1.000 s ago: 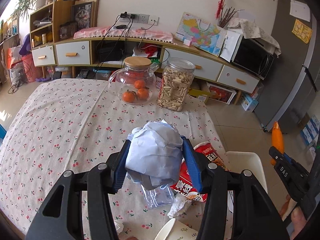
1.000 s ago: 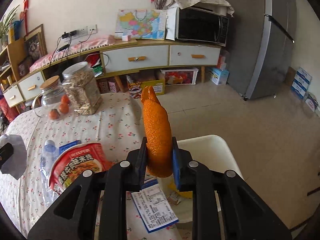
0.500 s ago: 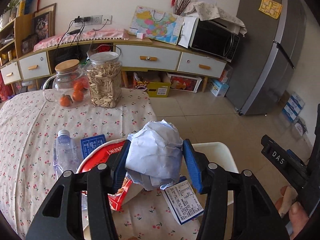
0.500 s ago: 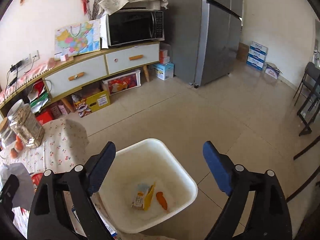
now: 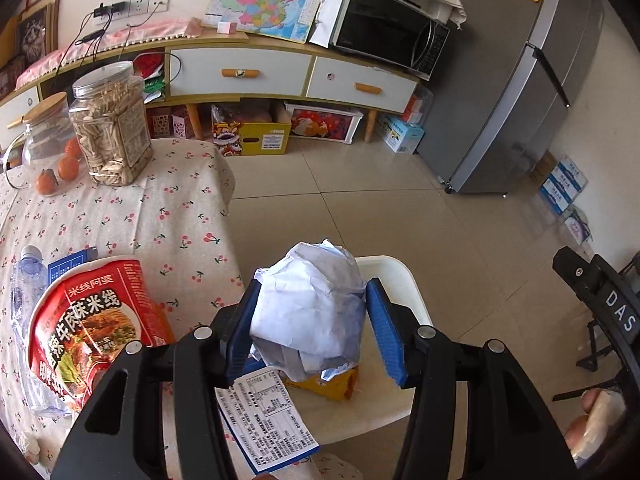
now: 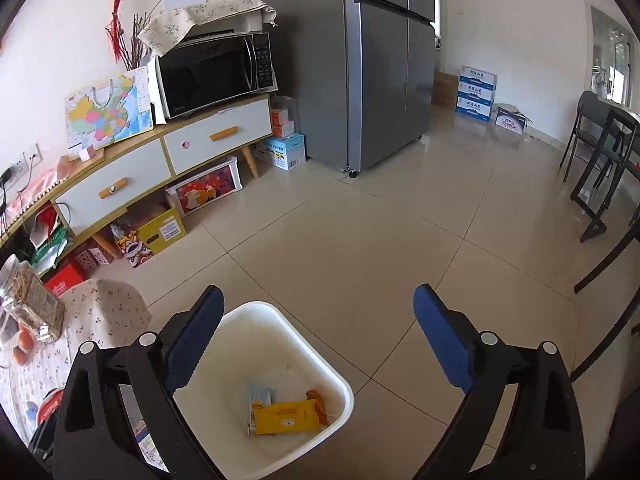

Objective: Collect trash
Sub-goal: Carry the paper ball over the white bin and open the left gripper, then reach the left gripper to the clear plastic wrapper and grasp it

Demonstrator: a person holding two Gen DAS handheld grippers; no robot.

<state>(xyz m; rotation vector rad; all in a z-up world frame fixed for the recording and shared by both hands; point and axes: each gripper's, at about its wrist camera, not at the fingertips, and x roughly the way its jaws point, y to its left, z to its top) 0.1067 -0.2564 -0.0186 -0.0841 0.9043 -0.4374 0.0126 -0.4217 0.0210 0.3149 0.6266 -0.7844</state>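
Note:
My left gripper (image 5: 314, 294) has a crumpled white paper ball (image 5: 312, 320) between its blue pads, above the near edge of a white bin (image 5: 404, 280). Its jaws are opening slightly, and the pads still touch the paper. My right gripper (image 6: 318, 296) hangs over the bin (image 6: 280, 316) with its jaws opening wide and nothing between them. An orange peel (image 6: 318, 400) and a yellow packet (image 6: 286, 416) lie in the bin. A red noodle cup (image 5: 92, 328), a clear bottle (image 5: 24, 280) and a printed leaflet (image 5: 268, 420) lie on the table.
The cherry-print table (image 5: 180, 208) carries a seed jar (image 5: 108, 132) and a glass pot of oranges (image 5: 44, 148) at its far side. Beyond the tiled floor stand a sideboard (image 5: 240, 68), a microwave (image 6: 212, 72) and a grey fridge (image 6: 360, 60). Dark chairs (image 6: 600, 168) stand to the right.
My right gripper let go of the orange peel, which now lies in the bin, and its jaws spread wide. My left gripper carried the paper ball from over the table to the bin.

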